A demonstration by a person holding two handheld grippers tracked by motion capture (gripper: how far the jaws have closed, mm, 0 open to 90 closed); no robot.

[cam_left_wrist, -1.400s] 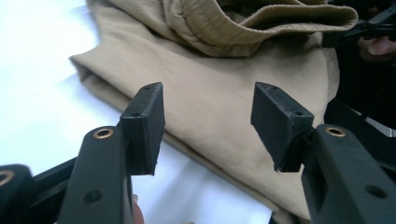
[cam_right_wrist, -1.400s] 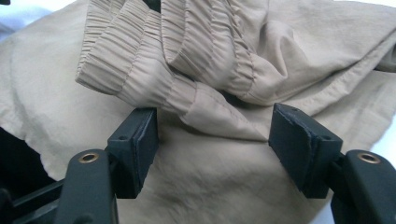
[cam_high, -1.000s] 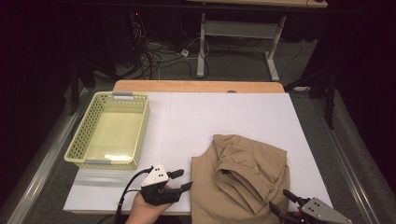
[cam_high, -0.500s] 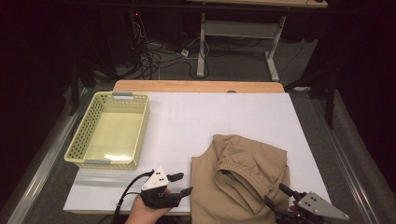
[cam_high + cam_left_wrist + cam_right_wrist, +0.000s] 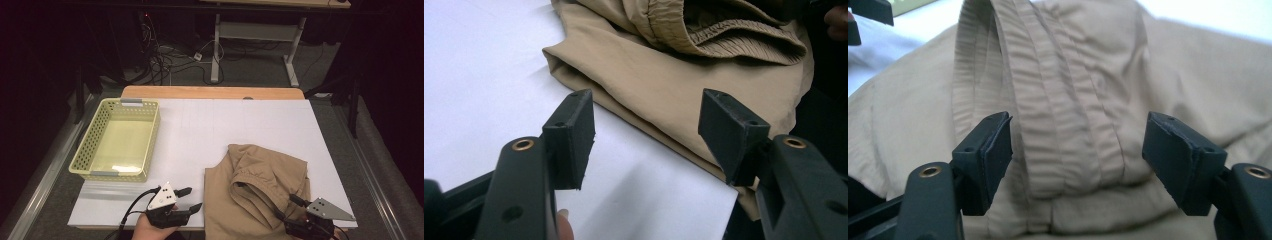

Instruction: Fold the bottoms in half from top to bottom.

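One tan garment (image 5: 255, 195), crumpled with its gathered elastic waistband (image 5: 1058, 135) folded over on top, lies at the near right part of the white table top (image 5: 240, 125), roughly at five o'clock from the table's middle, and its near edge hangs over the front rim. In the right gripper view the ribbed waistband runs up between the two black jaws, which stand wide apart over the cloth and have just been opening; their pads press on nothing, so the right gripper (image 5: 285, 207) is released. In the high view it sits at the garment's five o'clock corner, its grey three-cornered plate on top, jaws pointing toward eleven o'clock over the fabric.

At the garment's nine o'clock, the left gripper (image 5: 191, 198) rests in a hand (image 5: 150, 229) just beside the cloth's left edge, jaws pointing toward three o'clock. In the left gripper view (image 5: 644, 130) its pads are parted, with bare white table top and the garment's folded hem lying between and beyond them; they have opened a little within the last second and hold nothing.

Farther out, at ten o'clock from the garment, a pale yellow perforated basket (image 5: 82, 152) stands on the table's left side, well apart from the cloth. Beyond the far wooden edge of the table, cables (image 5: 165, 60) lie on the dark floor.
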